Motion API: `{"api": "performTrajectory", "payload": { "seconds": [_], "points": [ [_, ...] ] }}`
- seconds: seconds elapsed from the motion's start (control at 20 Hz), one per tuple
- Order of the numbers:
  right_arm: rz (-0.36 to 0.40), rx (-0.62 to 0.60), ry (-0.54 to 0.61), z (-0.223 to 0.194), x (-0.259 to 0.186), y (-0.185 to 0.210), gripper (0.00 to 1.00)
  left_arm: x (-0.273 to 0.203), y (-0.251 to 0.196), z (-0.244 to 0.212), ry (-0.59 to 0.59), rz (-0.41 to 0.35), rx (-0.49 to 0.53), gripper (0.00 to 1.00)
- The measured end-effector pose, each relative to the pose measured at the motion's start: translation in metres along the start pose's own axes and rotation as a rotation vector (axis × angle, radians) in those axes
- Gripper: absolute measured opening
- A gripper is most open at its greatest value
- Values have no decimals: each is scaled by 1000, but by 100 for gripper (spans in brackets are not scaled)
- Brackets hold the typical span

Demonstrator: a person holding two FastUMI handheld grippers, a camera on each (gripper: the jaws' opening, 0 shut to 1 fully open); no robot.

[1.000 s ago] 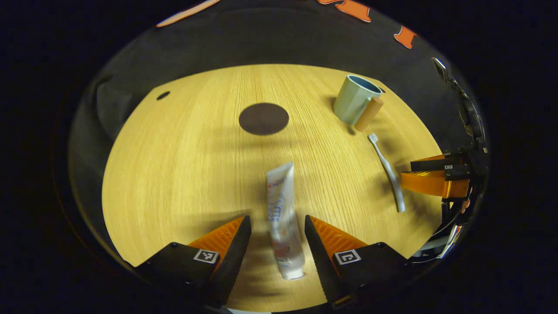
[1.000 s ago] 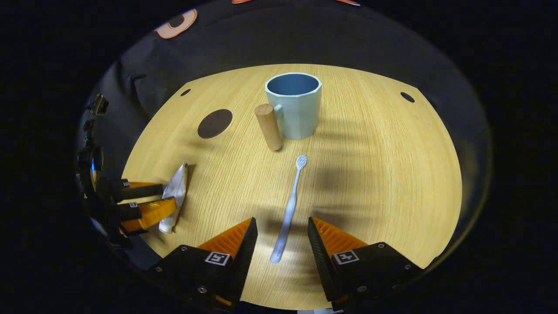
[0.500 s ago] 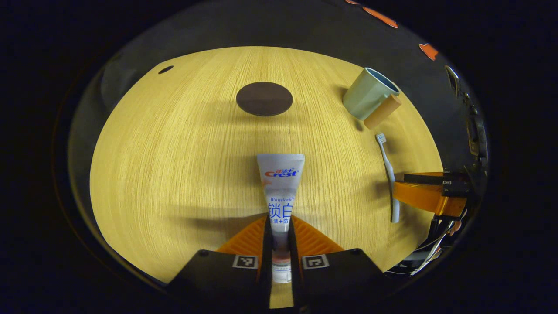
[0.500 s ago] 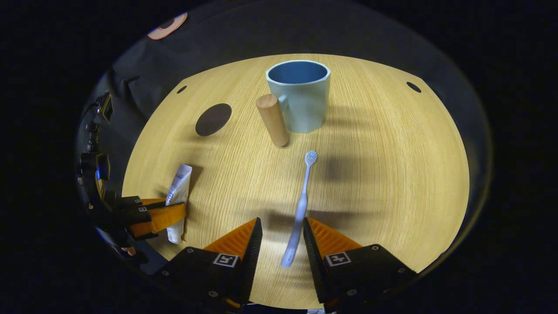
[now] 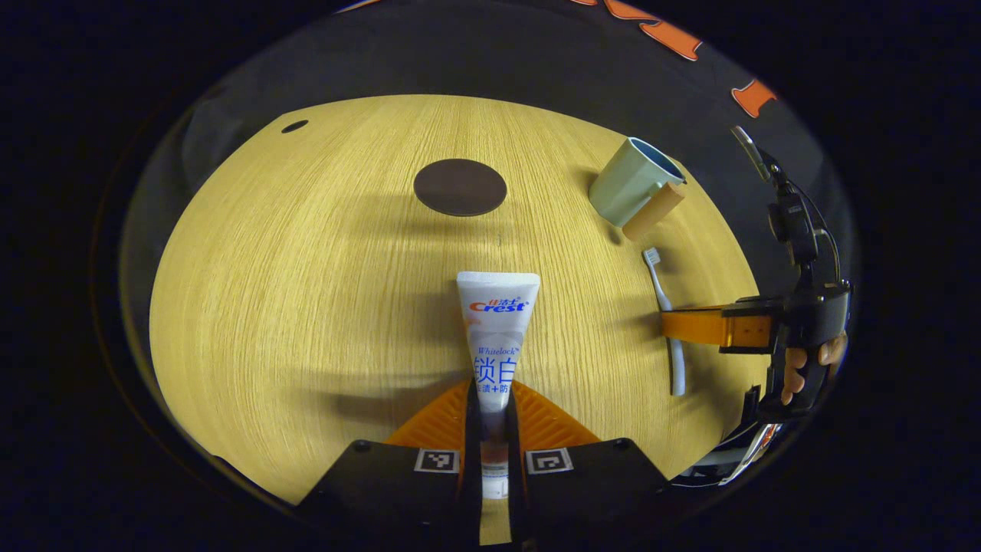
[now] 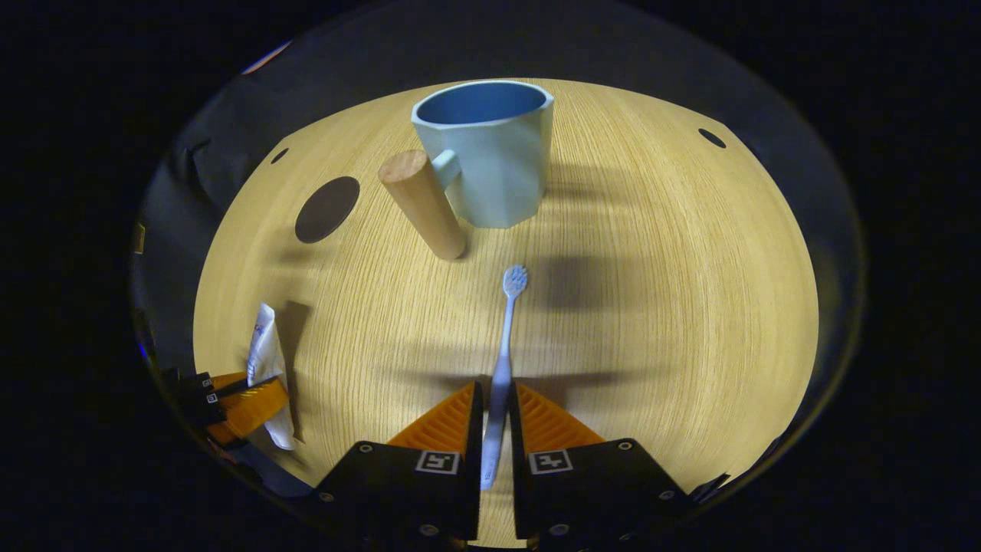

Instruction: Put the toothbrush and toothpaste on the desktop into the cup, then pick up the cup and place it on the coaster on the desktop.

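While the toothpaste tube (image 5: pixel 497 330) sits clamped near its cap end between the fingers of the left gripper (image 5: pixel 490 429), its flat crimped end points away over the wooden desktop (image 5: pixel 306 291) toward the coaster (image 5: pixel 460 187). The toothbrush (image 6: pixel 502 360) is likewise pinched at the lower part of its handle by the right gripper (image 6: pixel 494 429), with the bristle head aimed at the cup (image 6: pixel 487 149). Both pairs of jaws are drawn narrow, each pressing on its own item.

I judge the step in hand to be the first one: both items are gripped, but neither is in the cup yet. Whether they are already lifted clear of the desktop cannot be told for sure.

The cup stands upright and empty, its round wooden handle (image 6: pixel 423 203) pointing toward the right gripper's side. It is well apart from the dark round coaster, which lies bare on the wood.

The next move probably calls for raising each item, tipping it toward vertical and lowering it through the cup's open mouth. The arms would have to take turns or keep apart, since both aim at one opening.

By count: one toothpaste tube, one toothbrush, one cup, one coaster, two grippers. A person's hand (image 5: pixel 805 368) holds the right gripper, seen at the edge of the left gripper view.
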State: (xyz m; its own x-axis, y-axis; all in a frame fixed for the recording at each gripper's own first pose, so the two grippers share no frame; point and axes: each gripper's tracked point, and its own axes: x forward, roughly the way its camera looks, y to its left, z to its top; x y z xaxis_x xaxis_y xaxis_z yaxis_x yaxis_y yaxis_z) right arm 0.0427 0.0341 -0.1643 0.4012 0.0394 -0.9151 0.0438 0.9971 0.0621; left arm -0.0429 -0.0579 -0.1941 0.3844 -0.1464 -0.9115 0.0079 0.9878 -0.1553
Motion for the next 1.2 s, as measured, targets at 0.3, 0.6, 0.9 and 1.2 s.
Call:
{"api": "performTrajectory", "payload": {
  "seconds": [0.3,0.6,0.9,1.2],
  "points": [
    [4,-12,-50,5,1,-1,8,3,1,6,-58,23,-9,18],
    [25,9,-169,17,-20,-7,8,28,18,19,-115,51,6,18],
    [115,7,-312,38,-51,-14,8,83,56,33,-163,55,18,18],
    [184,4,-468,67,-78,-15,8,80,56,35,-223,77,50,16]
  ]
}}
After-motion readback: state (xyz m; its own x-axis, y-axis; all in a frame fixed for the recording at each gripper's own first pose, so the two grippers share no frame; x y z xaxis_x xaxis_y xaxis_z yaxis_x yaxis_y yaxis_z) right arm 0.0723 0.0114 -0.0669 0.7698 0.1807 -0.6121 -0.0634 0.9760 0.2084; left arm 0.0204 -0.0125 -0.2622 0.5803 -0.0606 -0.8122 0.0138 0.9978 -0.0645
